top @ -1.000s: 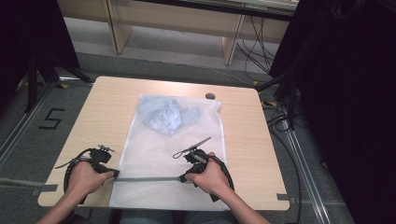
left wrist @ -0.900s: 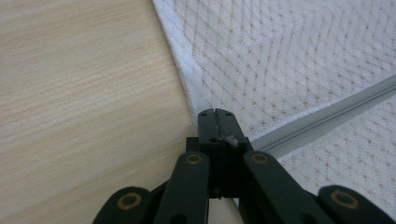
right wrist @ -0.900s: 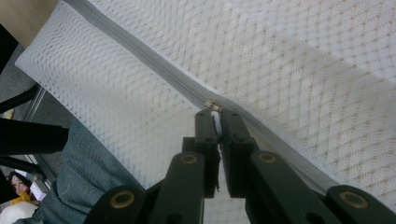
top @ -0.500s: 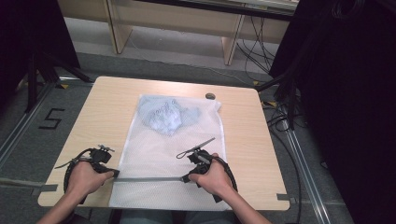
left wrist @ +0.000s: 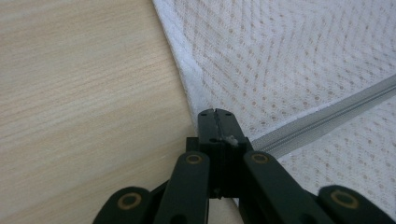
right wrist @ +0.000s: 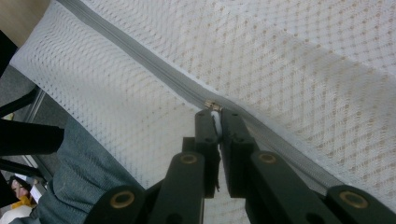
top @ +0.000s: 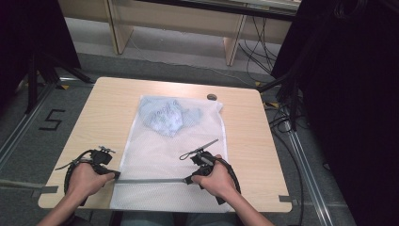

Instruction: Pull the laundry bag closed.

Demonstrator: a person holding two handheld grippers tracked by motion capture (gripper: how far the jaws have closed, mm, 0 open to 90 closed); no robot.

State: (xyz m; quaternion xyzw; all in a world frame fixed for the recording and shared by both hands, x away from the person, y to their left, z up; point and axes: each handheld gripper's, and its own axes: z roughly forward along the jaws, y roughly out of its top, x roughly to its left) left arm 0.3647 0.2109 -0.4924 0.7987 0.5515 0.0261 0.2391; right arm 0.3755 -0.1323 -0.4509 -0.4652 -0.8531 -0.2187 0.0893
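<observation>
While both hands stay low at the near edge, the wooden table (top: pixel 113 103) carries a big white mesh bag (top: pixel 160 155) that lies flat down its middle. The near end of the bag hangs a little over the table's edge, above the person's lap. Inside the bag, up at the far end, sits a bundle of light blue cloth (top: pixel 167 115). A small dark round thing (top: pixel 211 97) lies on the table just beyond the far right corner of the bag; I cannot tell what it is.

A grey zipper (top: pixel 150 180) runs across the bag near the person, from one gripper to the other. The left gripper (left wrist: pixel 217 122) sits at the bag's left edge, where the zipper ends. Its fingers are pressed tight together, pinching the end of the zipper at the hem. The right gripper (right wrist: pixel 215 116) is farther along the zipper. Its fingers are closed on the little white zipper pull (right wrist: pixel 215 117), right next to the small metal slider (right wrist: pixel 212 104).
</observation>
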